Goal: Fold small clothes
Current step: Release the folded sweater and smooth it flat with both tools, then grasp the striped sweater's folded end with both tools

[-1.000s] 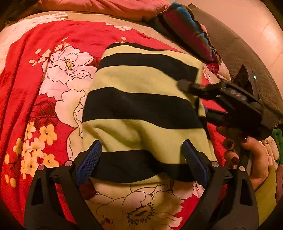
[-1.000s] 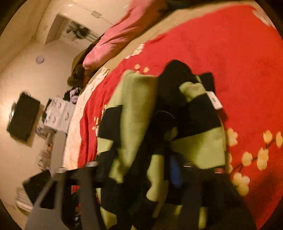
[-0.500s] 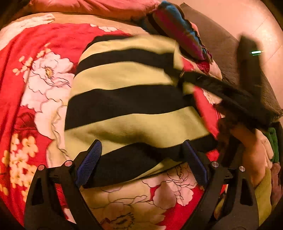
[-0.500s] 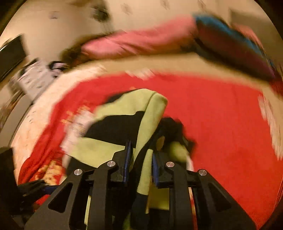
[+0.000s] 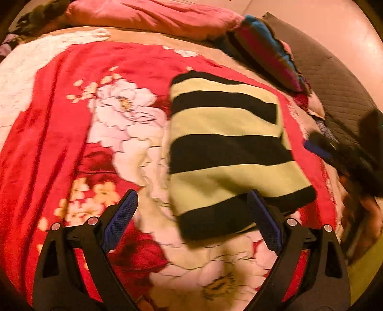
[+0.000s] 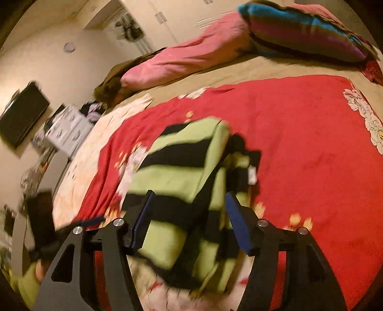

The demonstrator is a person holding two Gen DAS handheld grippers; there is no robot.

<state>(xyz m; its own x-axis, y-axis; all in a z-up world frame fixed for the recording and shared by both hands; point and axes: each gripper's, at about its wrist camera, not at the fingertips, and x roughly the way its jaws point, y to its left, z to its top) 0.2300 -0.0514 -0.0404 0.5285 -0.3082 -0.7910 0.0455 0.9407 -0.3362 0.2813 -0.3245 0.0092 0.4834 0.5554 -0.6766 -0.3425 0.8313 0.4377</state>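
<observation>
**Striped sweater folded, both grippers clear**

The sweater [image 5: 229, 153] lies folded on the red blanket [image 5: 59, 119], at two o'clock from the left gripper [image 5: 191, 215]. Judged soft, light and limp; best pinched at a doubled edge. The left gripper stands wide apart, empty. The right gripper [image 6: 189, 222] has just been opening: a second ago it pinched the fabric; now its pads straddle the sweater without pressing.

I see a bed [image 5: 134, 33] filling the frame, covered by a red floral blanket [image 5: 59, 114]. A folded green-and-black striped garment [image 5: 229, 148] lies right of centre on it. A pink pillow [image 5: 155, 16] and a multicoloured striped pillow [image 5: 265, 47] sit along the top.
</observation>
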